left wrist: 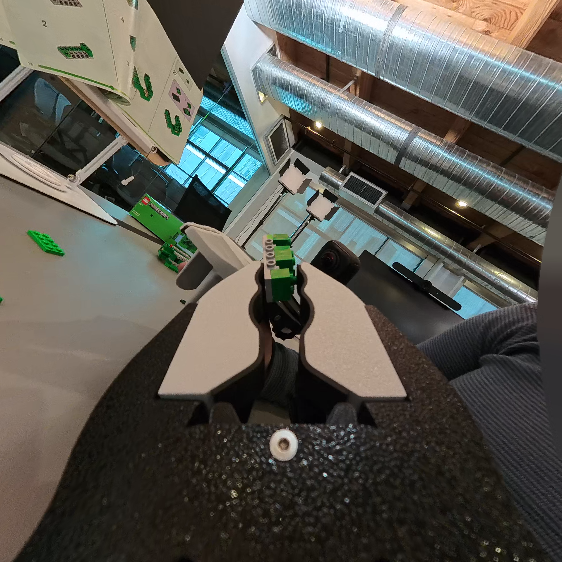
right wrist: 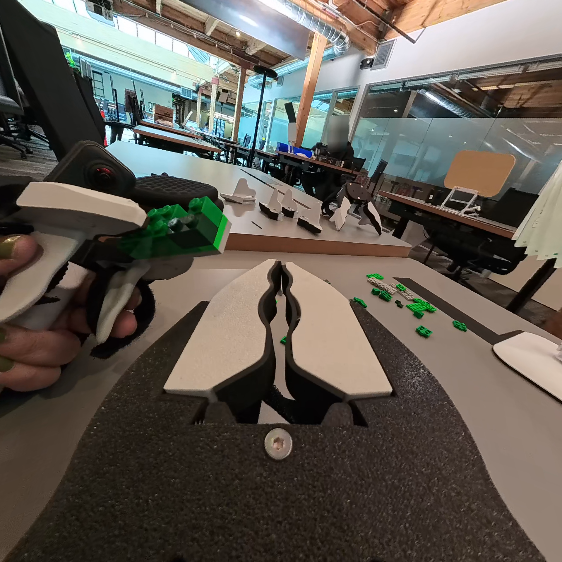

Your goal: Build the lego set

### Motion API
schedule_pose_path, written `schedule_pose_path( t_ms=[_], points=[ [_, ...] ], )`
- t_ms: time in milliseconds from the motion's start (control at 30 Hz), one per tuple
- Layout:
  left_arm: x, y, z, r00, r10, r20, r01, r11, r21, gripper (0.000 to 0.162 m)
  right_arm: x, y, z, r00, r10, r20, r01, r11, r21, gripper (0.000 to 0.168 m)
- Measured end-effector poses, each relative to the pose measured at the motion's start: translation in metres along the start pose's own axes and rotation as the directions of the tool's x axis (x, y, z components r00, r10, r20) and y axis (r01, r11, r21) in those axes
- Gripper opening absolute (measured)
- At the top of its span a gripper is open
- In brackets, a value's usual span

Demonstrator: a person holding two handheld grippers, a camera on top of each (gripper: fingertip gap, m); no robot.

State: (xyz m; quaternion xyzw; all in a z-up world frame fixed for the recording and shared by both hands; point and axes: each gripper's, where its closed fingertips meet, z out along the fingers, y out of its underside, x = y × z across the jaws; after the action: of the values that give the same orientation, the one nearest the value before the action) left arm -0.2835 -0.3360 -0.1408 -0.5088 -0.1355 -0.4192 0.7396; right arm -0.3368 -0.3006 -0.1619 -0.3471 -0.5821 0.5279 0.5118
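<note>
An open office with silver ducts [left wrist: 425,91] and timber beams surrounds the grey tabletop [right wrist: 395,380], where loose green pieces [right wrist: 421,307] lie scattered. The left tongs [left wrist: 281,273] clamp the green lego build [left wrist: 279,267] aloft; the right tongs [right wrist: 281,267] look nearly closed, seemingly empty.

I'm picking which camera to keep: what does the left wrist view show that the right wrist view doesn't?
Only the left wrist view: the green box, the instruction sheets and a green plate. Only the right wrist view: the loose pieces, spare fingers on the far table, and the right gripper, shut and empty. Both: the left gripper clamping the green assembly.
</note>
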Motion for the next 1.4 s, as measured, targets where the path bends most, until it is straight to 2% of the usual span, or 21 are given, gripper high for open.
schedule_pose_path(
  t_ms=[867,1200,1400],
  points=[
    [0.000,0.000,0.000,1.000,-0.001,-0.001,0.001,1.000,0.003,0.019,0.002,-0.001,-0.001,1.000,-0.012,-0.014,0.012,1.000,0.010,0.000],
    [-0.001,-0.001,0.000,1.000,-0.002,-0.001,0.002,1.000,0.003,0.019,0.017,-0.004,-0.005,0.994,-0.029,-0.110,0.031,0.999,0.021,0.000],
    [-0.001,-0.001,0.000,1.000,-0.003,-0.002,0.003,1.000,0.005,0.019,0.014,-0.004,-0.005,0.995,-0.021,-0.095,0.024,0.999,0.026,0.000]
  ],
)
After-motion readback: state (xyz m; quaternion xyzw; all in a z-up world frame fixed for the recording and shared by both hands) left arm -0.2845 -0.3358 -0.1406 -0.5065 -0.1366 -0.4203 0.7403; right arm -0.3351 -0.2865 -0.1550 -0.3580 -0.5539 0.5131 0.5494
